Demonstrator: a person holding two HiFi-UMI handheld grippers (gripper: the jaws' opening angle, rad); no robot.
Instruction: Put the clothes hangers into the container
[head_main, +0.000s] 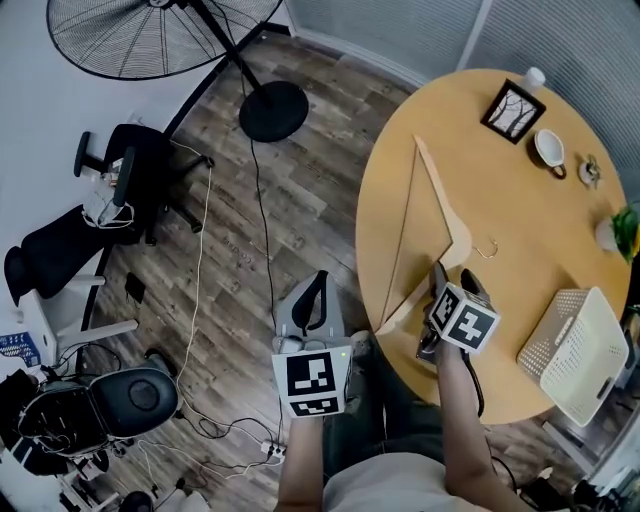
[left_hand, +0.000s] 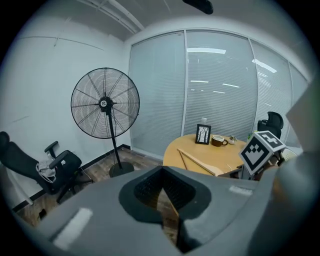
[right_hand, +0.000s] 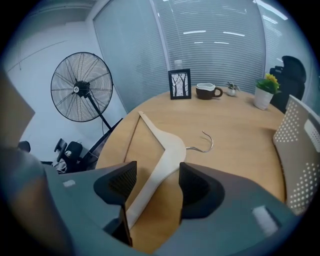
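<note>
A pale wooden hanger (head_main: 440, 190) with a metal hook lies flat on the round wooden table (head_main: 520, 200). My right gripper (head_main: 452, 280) stands open at the table's near edge, its jaws on either side of the hanger's (right_hand: 167, 150) near arm without closing on it. The container, a white perforated basket (head_main: 575, 350), sits on the table to the right of that gripper, and its wall (right_hand: 297, 150) shows at the right of the right gripper view. My left gripper (head_main: 315, 290) hangs over the floor left of the table, shut and holding nothing. It (left_hand: 162, 187) faces the table and the hanger (left_hand: 200, 162).
At the table's far side stand a framed picture (head_main: 513, 110), a brown cup (head_main: 549, 148) and a small plant (head_main: 620, 232). A standing fan (head_main: 160, 30) with a round base (head_main: 273, 110), black office chairs (head_main: 120, 190) and cables occupy the floor to the left.
</note>
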